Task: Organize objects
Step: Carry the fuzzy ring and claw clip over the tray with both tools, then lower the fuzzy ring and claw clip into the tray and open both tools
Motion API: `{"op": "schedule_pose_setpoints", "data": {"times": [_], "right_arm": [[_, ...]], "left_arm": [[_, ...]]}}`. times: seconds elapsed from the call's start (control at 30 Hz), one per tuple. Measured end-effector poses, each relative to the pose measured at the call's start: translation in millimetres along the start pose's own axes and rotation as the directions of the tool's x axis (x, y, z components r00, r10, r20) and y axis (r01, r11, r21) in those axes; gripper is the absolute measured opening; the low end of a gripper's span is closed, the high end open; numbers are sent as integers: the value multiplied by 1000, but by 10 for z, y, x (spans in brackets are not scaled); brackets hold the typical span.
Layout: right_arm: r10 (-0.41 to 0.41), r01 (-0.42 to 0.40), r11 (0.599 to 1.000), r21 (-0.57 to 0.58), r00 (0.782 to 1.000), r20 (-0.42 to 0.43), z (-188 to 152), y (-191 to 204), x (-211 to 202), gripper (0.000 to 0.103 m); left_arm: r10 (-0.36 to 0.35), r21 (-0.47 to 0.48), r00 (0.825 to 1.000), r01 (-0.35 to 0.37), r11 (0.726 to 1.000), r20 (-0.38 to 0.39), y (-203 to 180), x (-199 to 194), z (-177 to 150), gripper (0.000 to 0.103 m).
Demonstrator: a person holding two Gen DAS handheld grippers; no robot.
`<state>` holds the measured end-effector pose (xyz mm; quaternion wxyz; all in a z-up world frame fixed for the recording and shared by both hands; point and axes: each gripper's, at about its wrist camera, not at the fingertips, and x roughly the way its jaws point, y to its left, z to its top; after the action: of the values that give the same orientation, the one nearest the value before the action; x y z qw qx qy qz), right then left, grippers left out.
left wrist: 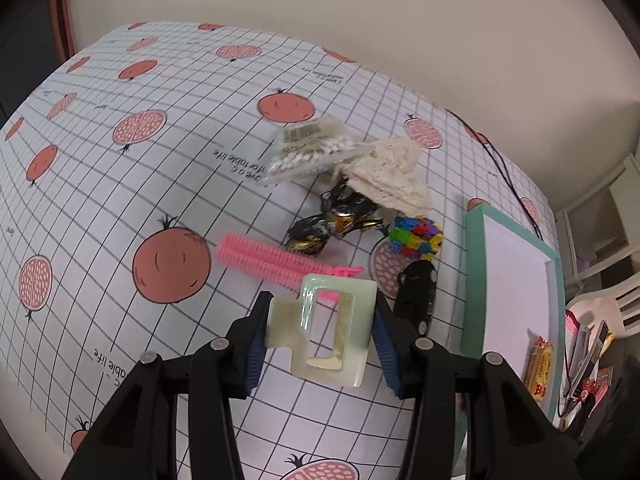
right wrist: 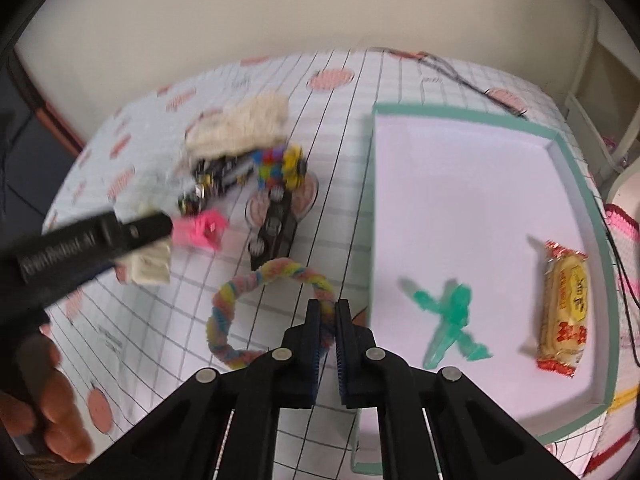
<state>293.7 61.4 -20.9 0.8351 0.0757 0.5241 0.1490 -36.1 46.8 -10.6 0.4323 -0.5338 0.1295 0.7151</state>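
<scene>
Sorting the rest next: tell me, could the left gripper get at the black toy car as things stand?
Probably not yet: the left gripper is shut on a pale green hair claw, though the black toy car lies uncovered just beside it.

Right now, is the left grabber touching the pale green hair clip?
Touching. The left wrist view shows the left gripper with both blue pads pressed against the sides of the pale green hair clip.

tablecloth (left wrist: 100, 208): upside-down print, "...fortable life" near the bead bag, "...able life" at the near edge
bead bag (left wrist: 308, 148): barcode label, letters unreadable
snack packet (right wrist: 564, 308): red characters, unreadable
</scene>
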Motion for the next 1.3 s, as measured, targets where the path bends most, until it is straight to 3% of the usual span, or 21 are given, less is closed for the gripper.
{"op": "schedule_pose_setpoints", "data": {"times": [0.2,0.37,0.6,0.9,1.3], "right_arm": [[-40,31,993,117,997,69,119,-377,-183,7],[-97,84,980,179,993,60,195,-706,-150,7],[-147,134,963,233,988,41,257,-1077,-57,7],[-153,125,952,280,985,82,310,-1328,5,7],[-162,143,952,272,986,49,191,-1405,153,8]], "left_arm": [[-62,44,997,60,997,46,-216,-65,-9,49],[-128,104,991,123,987,46,-529,-44,-50,49],[-216,221,976,208,953,14,-1143,72,-120,49],[-236,297,971,234,926,-29,-1641,355,-161,50],[-216,292,973,229,929,-77,-1705,617,-245,50]]}}
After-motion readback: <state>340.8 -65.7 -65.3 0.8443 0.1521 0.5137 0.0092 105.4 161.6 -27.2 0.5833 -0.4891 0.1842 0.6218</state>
